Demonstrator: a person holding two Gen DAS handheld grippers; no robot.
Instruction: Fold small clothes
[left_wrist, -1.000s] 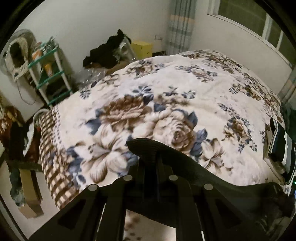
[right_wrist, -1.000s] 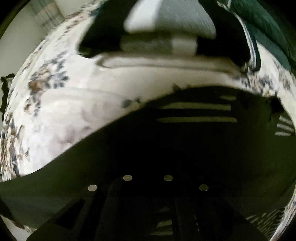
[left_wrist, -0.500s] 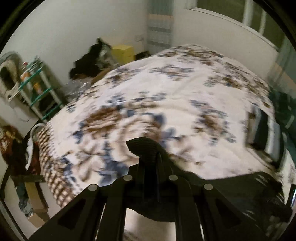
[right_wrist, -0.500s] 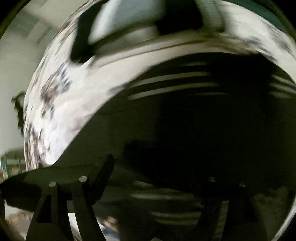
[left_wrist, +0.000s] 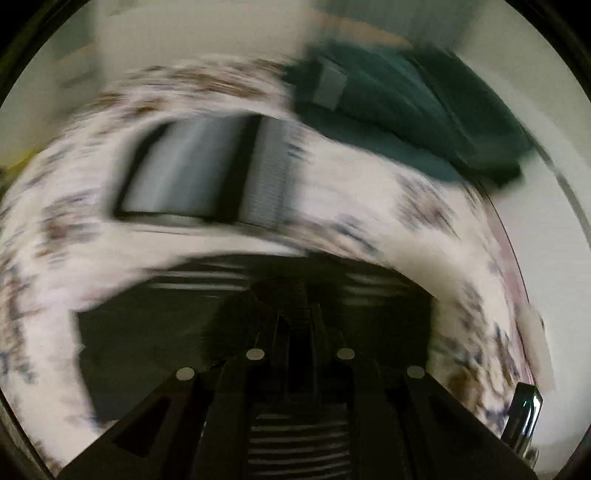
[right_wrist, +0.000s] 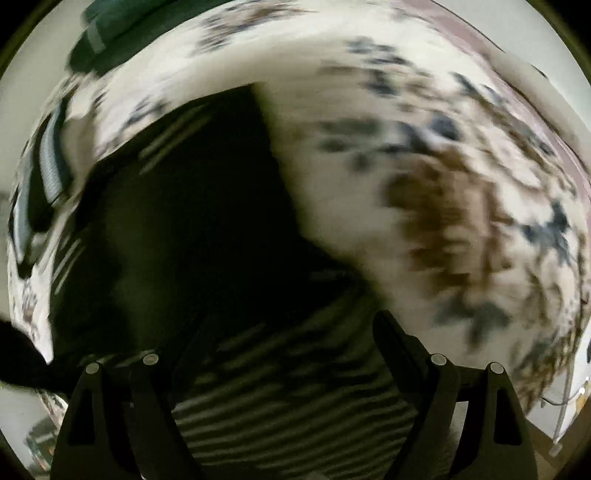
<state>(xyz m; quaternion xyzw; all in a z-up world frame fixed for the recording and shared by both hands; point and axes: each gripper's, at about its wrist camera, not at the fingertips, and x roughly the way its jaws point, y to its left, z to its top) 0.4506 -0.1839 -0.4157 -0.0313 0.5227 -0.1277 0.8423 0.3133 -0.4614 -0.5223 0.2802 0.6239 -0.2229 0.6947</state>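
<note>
Dark striped garment (left_wrist: 155, 332) spread low on the floral bedspread (left_wrist: 369, 206), pinched by your left gripper (left_wrist: 299, 295).

Your left gripper is clamped on the cloth at lower centre; your right gripper (right_wrist: 295, 384) stands wide apart, nothing gripped, with the garment running from lower centre toward upper left of its view. The left is the nearer.

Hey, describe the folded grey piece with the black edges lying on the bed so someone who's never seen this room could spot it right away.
Start with the bed's white floral blanket. Below the heap of dark green clothing at its far side lies a flat folded grey garment with black borders. It is the only pale, neatly squared piece; the dark striped garment at the left gripper is nearly black.
</note>
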